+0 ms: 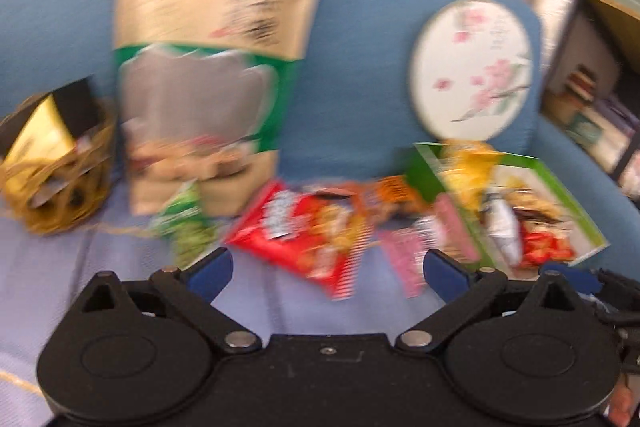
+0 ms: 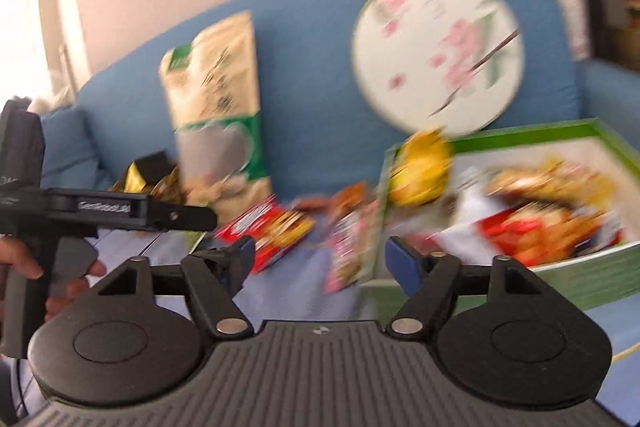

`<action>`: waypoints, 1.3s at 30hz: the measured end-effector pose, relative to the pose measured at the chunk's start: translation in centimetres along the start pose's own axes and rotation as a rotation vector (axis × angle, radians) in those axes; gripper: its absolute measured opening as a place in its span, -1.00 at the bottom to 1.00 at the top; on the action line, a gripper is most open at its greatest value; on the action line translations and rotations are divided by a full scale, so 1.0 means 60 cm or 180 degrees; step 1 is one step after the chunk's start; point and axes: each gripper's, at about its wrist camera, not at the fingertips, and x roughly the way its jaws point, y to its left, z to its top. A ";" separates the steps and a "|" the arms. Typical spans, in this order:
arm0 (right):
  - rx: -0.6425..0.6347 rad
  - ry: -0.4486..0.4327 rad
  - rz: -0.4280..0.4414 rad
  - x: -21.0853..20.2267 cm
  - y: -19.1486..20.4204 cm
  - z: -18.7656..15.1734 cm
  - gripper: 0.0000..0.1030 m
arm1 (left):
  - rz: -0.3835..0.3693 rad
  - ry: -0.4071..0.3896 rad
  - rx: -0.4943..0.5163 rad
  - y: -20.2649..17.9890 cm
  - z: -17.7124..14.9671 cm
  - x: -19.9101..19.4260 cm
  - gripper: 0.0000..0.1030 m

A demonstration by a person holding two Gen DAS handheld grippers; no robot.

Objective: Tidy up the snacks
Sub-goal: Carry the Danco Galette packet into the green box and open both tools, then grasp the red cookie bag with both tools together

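Loose snack packets lie on the pale blue seat cover (image 1: 280,299) of a sofa: a red packet (image 1: 316,227), a pink one (image 1: 404,259) and a small green one (image 1: 184,223). My left gripper (image 1: 328,267) is open just in front of the red packet, with nothing between its blue pads. My right gripper (image 2: 322,261) is also open and empty, near the red packet (image 2: 268,231) and a pink-red packet (image 2: 352,247). A green box (image 2: 560,267) on the right holds several snacks, with a yellow packet (image 2: 420,167) at its left corner. Both views are motion-blurred.
A tall beige and green pouch (image 1: 208,67) leans on the blue sofa back (image 1: 360,27). A wicker basket (image 1: 52,187) with gold and black packs stands at the left. A round floral tin (image 1: 472,67) leans at the right. A hand (image 2: 24,267) holds the left gripper's body (image 2: 120,211).
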 end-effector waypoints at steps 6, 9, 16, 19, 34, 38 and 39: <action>0.0126 0.0261 0.0141 0.091 0.042 -0.006 1.00 | 0.0010 0.0011 -0.0290 0.068 0.008 0.015 1.00; 0.0297 0.0359 0.0129 0.135 0.048 -0.004 1.00 | -0.0108 0.0011 -0.0380 0.086 0.018 0.026 1.00; 0.0508 0.0394 0.0008 0.198 0.052 0.000 1.00 | -0.0319 0.0025 -0.0252 0.084 0.061 0.073 0.64; 0.0522 0.0408 -0.0010 0.215 0.050 0.002 1.00 | -0.0346 0.0153 -0.0140 0.073 0.081 0.117 0.64; 0.0157 0.0656 0.0036 0.138 0.024 -0.026 -0.03 | -0.0629 0.0708 -0.0087 0.051 -0.004 0.112 -0.01; 0.0187 0.0717 0.0014 0.068 -0.006 -0.051 0.06 | -0.0882 0.0919 -0.0118 0.025 -0.046 0.076 0.10; 0.0235 0.0730 0.0020 0.061 -0.011 -0.053 0.12 | -0.0875 0.0905 -0.0120 0.022 -0.049 0.069 0.47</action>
